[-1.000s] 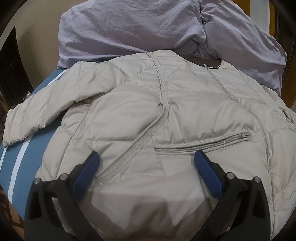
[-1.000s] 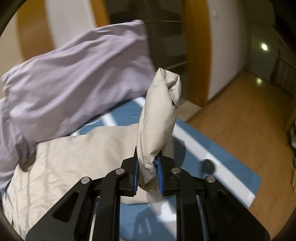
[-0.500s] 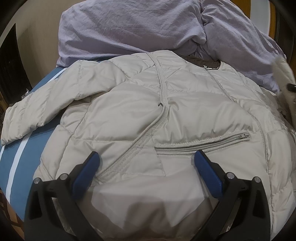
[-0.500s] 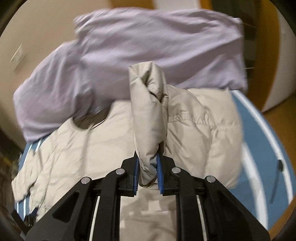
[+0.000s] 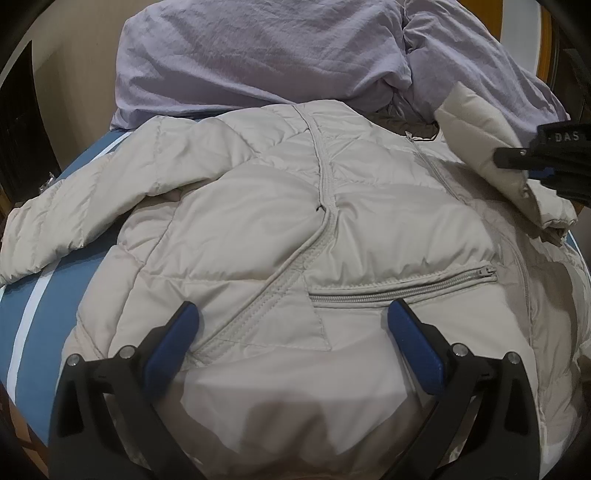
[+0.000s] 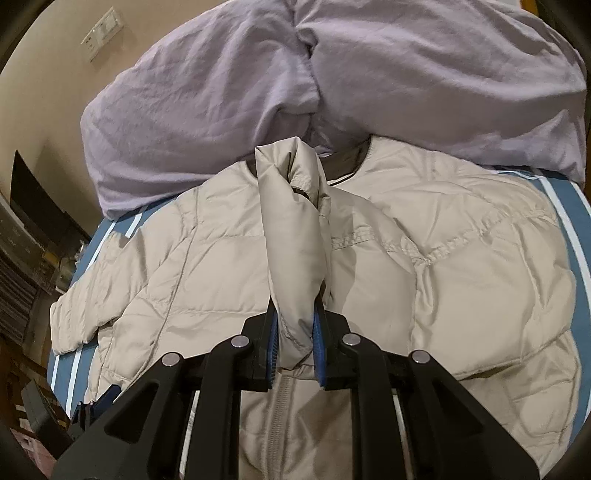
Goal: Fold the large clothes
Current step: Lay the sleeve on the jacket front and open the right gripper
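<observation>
A beige quilted jacket [image 5: 280, 229] lies front up on a blue striped bed, zipper down its middle, one sleeve [image 5: 55, 229] stretched out to the left. My left gripper [image 5: 291, 325] hovers open over the hem near the zipped pocket [image 5: 402, 288], nothing between its blue pads. My right gripper [image 6: 295, 328] is shut on the cuff end of the other sleeve [image 6: 291, 229], which stands up between its pads above the jacket's chest [image 6: 461, 266]. In the left wrist view that sleeve [image 5: 491, 147] and the right gripper [image 5: 532, 173] sit at the right edge over the jacket's shoulder.
A crumpled lilac duvet [image 5: 266, 55] is heaped at the head of the bed, touching the jacket's collar. The blue sheet with white stripes [image 5: 33, 314] shows at the left. A beige wall with a socket plate [image 6: 101, 33] stands behind; dark furniture [image 6: 33, 236] is left of the bed.
My right gripper has swung the held sleeve from out over the floor side of the bed inward across the jacket's chest. The left gripper stayed where it was, still open.
</observation>
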Motion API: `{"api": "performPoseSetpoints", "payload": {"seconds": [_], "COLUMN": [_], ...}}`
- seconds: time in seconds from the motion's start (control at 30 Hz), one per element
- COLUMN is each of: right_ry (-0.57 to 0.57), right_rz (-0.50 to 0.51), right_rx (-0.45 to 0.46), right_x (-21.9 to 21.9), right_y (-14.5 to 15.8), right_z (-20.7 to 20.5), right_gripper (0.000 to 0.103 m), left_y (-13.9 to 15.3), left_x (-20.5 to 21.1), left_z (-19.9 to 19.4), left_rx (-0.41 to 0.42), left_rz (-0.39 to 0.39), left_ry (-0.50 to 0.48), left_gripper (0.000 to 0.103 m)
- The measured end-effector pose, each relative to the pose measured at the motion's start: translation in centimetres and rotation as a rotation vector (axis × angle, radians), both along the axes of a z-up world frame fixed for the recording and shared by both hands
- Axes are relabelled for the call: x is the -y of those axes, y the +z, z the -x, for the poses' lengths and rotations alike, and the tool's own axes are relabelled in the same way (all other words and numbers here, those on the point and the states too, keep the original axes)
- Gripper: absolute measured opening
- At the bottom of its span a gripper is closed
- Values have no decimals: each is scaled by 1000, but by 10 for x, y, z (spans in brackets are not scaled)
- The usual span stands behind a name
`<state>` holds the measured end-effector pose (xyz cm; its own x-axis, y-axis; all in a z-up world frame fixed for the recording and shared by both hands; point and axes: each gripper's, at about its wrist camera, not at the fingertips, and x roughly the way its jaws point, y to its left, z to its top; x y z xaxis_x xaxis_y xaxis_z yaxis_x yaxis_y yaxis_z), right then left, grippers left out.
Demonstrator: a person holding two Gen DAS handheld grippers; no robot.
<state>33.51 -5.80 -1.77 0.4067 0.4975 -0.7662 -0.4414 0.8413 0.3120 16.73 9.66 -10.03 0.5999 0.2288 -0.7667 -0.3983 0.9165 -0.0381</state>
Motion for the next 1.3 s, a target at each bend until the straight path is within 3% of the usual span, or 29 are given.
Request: {"api": "performPoseSetpoints", "payload": {"seconds": [0.47,0.93,1.2,1.3], "right_ry": [30,41,-31,-61], "right_rz": [46,-22,-21,38], "right_rx": [-53,-74,-7,54], "right_x": [-17,-2,12,8], "right_y": [-29,-17,-1,-1], "right_z": [8,16,10,5], "right_gripper": [18,30,42,43], "left_y": [0,0,0,0], "left_x": [0,0,0,0], "left_z": [0,0,0,0], "left_rx": [1,0,0,1], "left_rz": [1,1,1,2], "left_ry": [0,0,0,0], "left_gripper": [101,101,101,101]}}
